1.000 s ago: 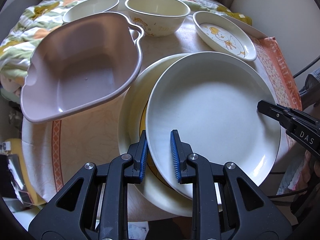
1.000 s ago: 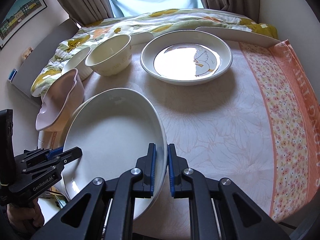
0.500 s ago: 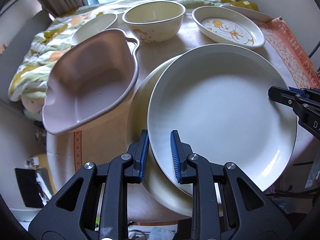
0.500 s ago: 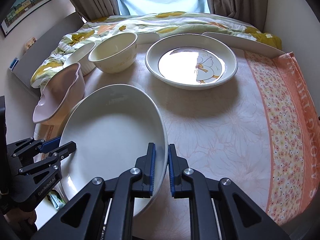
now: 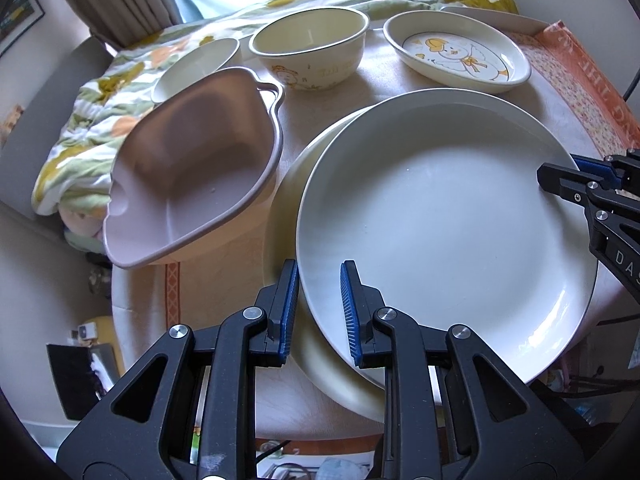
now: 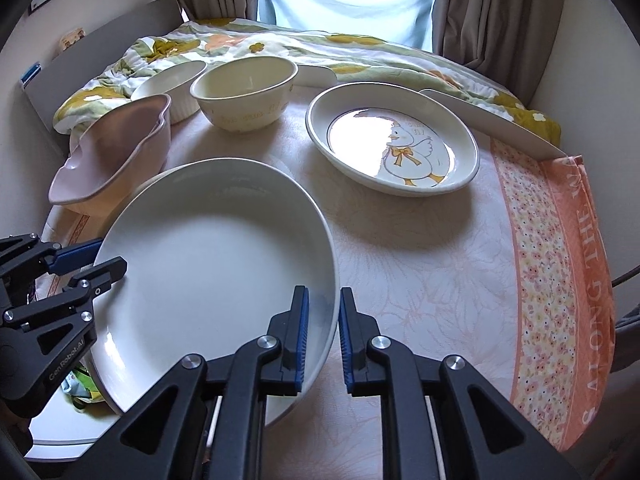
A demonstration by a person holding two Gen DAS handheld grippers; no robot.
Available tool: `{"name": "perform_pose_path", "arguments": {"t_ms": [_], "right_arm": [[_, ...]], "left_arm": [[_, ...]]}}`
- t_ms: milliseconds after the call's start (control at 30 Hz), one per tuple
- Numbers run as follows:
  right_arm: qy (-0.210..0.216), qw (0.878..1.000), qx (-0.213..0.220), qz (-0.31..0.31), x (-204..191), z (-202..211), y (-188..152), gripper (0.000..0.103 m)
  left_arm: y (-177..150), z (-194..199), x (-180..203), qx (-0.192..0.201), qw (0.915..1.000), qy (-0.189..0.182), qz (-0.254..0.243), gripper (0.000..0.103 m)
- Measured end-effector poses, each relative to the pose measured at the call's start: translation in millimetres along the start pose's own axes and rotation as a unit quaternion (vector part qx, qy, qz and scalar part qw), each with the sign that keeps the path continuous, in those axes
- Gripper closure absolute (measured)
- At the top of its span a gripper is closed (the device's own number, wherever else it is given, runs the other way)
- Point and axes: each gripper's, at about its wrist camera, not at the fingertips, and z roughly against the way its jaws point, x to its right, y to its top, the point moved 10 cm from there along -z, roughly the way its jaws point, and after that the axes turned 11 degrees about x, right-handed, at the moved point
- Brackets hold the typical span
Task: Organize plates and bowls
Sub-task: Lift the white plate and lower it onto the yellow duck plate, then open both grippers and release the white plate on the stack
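Both grippers hold the same white plate (image 5: 440, 216), one on each side of its rim. The left gripper (image 5: 318, 312) pinches the near-left rim between its blue pads; the right gripper (image 6: 322, 336) straddles the opposite rim w/ its pads nearly together, though whether both pads actually press the edge is hard to say (a thin gap shows on the outer side).

The white plate sits over a cream plate (image 5: 288, 216), offset to that plate's right so the cream rim shows as a crescent on the left. Relative to the white plate: the pink dish (image 5: 192, 168) lies just left, the cream bowl (image 5: 310, 46) and a small white dish (image 5: 196, 66) behind it, the duck plate (image 6: 394, 140) behind-right, apart.

Step in hand, by my read: seating the white plate onto the cream one. To do it well: keep both sides level, shift it left until the rims line up, lower w/o scraping, then release both sides together so it doesn't tip.
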Motion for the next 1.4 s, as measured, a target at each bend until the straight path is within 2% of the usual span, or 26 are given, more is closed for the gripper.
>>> {"name": "perform_pose_path", "arguments": {"t_ms": [567,767,867,967,1167,1233,1267,1300,1333,1400], "right_arm": [[-0.014,1.000,0.002,0.010,-2,-1,1,0.090],[-0.015,1.000,0.003,0.009,-1,-1,1,0.090],[-0.012,1.000,0.002,0.001,-1,-1,2,0.090],[0.017,0.999,0.017,-0.031,1,9,10,0.090],[0.036,0.995,0.058,-0.072,21,46,44,0.090],[0.047,0.993,0.065,-0.090,31,58,56,0.090],[0.057,0.991,0.067,-0.096,35,61,61,0.090],[0.068,0.990,0.069,-0.106,42,65,68,0.090],[0.070,0.989,0.072,-0.108,48,67,72,0.086],[0.064,0.989,0.077,-0.104,65,70,85,0.055]], "left_arm": [[2,10,-5,0.013,0.9993,0.030,-0.017,0.084],[2,9,-5,0.016,0.9995,0.024,-0.012,0.084],[3,10,-7,0.011,0.9999,0.012,0.002,0.084],[10,21,-11,0.018,0.9997,-0.004,0.017,0.084],[56,70,-19,0.068,0.9929,-0.062,0.075,0.082],[76,83,-21,0.089,0.9887,-0.079,0.090,0.061],[87,88,-21,0.101,0.9867,-0.084,0.096,0.028],[98,93,-21,0.116,0.9841,-0.088,0.102,0.006],[107,97,-20,0.131,0.9815,-0.091,0.106,0.003],[124,102,-15,0.149,0.9775,-0.099,0.111,0.002]]}}
